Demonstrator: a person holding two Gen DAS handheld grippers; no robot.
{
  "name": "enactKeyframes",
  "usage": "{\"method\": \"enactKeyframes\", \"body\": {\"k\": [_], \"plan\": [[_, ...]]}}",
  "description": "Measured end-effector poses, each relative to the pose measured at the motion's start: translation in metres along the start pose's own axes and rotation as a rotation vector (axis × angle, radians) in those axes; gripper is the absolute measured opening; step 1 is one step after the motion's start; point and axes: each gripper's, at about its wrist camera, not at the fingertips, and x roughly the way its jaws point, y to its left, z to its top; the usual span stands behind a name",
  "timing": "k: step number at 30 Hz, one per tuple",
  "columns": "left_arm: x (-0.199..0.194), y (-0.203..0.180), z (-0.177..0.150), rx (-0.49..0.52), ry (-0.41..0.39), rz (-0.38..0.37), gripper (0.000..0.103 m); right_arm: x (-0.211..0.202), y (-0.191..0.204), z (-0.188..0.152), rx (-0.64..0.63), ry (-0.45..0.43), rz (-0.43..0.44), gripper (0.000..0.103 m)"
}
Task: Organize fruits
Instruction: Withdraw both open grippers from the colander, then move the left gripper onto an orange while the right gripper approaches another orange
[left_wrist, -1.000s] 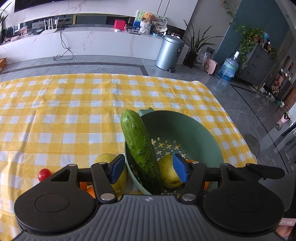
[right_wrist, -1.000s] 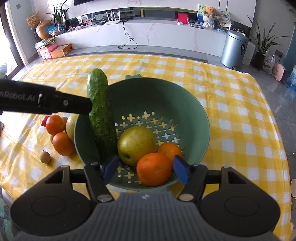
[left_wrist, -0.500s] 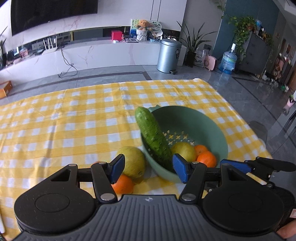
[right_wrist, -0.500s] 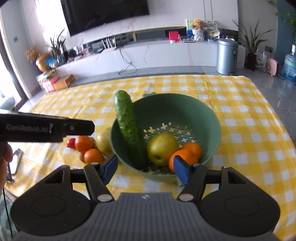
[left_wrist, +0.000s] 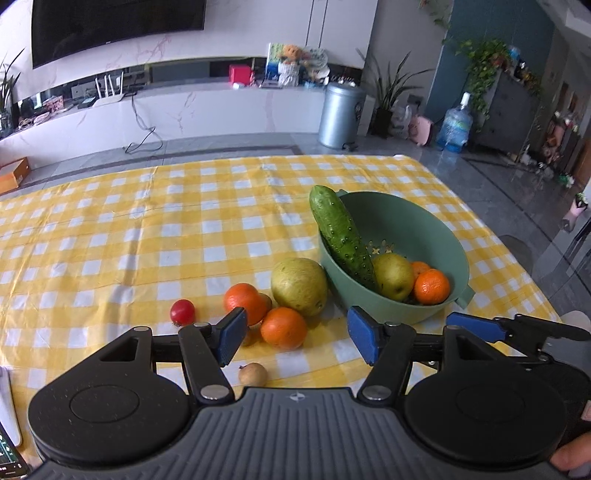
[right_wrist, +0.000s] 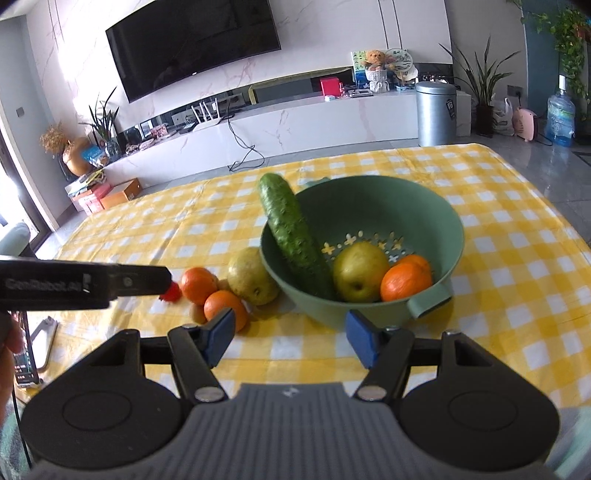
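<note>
A green colander bowl on the yellow checked tablecloth holds a cucumber leaning on its rim, a yellow pear and two oranges. Left of the bowl lie another pear, two oranges, a cherry tomato and a small brown fruit. My left gripper is open and empty, above the loose fruit. My right gripper is open and empty, in front of the bowl.
A phone lies at the table's near left edge. The table's right edge drops to a tiled floor. A TV wall, a low cabinet and a metal bin stand beyond the table.
Both grippers have pulled back and up from the bowl. The cucumber that stood between the left gripper's fingers now rests in the bowl, free of them.
</note>
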Motion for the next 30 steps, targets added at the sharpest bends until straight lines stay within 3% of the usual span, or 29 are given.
{"method": "enactKeyframes", "body": {"k": [5,13,20,30], "plan": [[-0.001,0.018,-0.011,-0.002,0.028,0.013,0.074,0.009,0.016,-0.008,-0.034,0.01,0.006,0.064],[0.009,0.042,-0.018,-0.085,0.053,-0.014,0.074,0.023,0.03,-0.015,-0.076,0.016,0.003,0.06],[0.021,0.055,-0.019,-0.151,0.038,-0.047,0.069,0.037,0.026,-0.013,-0.029,0.008,0.003,0.05],[0.052,0.06,-0.013,-0.219,0.017,-0.064,0.059,0.069,0.017,-0.005,0.131,0.045,0.048,0.05]]}}
